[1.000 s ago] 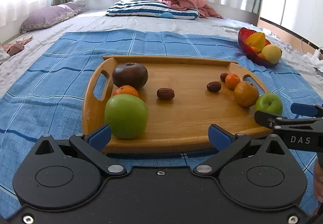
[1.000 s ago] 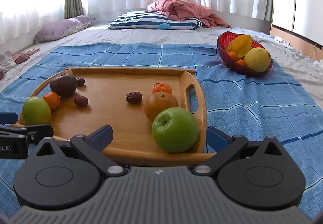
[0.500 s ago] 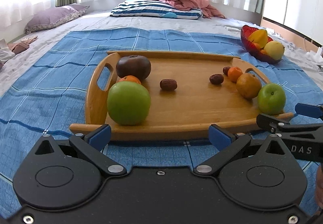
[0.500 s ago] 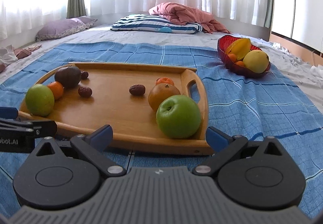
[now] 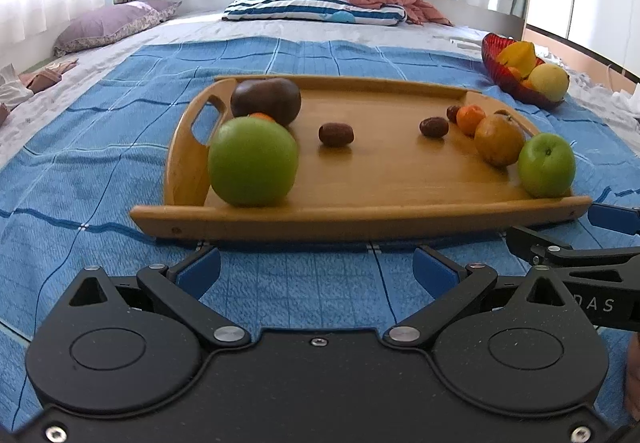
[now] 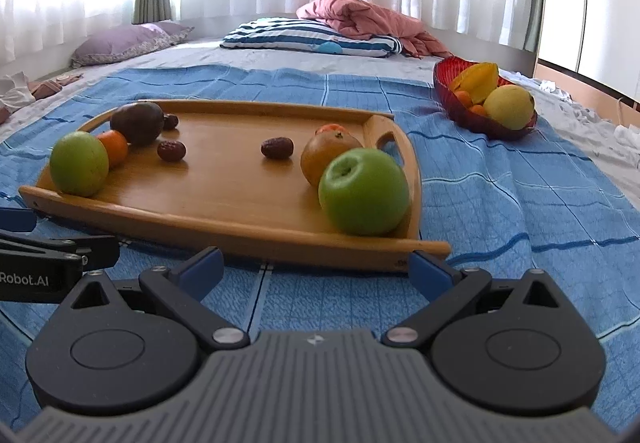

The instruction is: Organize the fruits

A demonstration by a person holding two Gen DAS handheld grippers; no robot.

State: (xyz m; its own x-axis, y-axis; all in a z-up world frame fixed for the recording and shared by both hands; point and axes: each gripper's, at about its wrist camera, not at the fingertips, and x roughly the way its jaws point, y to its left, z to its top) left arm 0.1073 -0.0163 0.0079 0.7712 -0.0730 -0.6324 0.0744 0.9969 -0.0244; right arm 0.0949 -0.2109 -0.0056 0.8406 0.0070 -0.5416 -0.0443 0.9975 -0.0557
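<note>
A wooden tray (image 5: 372, 183) lies on a blue cloth and also shows in the right wrist view (image 6: 224, 195). On it are two green apples (image 5: 253, 161) (image 6: 363, 190), a dark round fruit (image 5: 266, 101), small oranges (image 5: 470, 119), a larger orange fruit (image 5: 498, 140) and brown dates (image 5: 336, 134). My left gripper (image 5: 316, 271) is open and empty, just short of the tray's near edge. My right gripper (image 6: 316, 271) is open and empty, near the tray's right corner.
A red bowl (image 6: 456, 103) with a starfruit, a yellow fruit and small oranges sits at the right on the cloth. Pillows (image 5: 312, 9) and a pink blanket lie at the far end of the bed.
Both grippers have drawn back and lower, away from the tray, so the tray's near edge now lies beyond the fingertips. The fruits have not moved.
</note>
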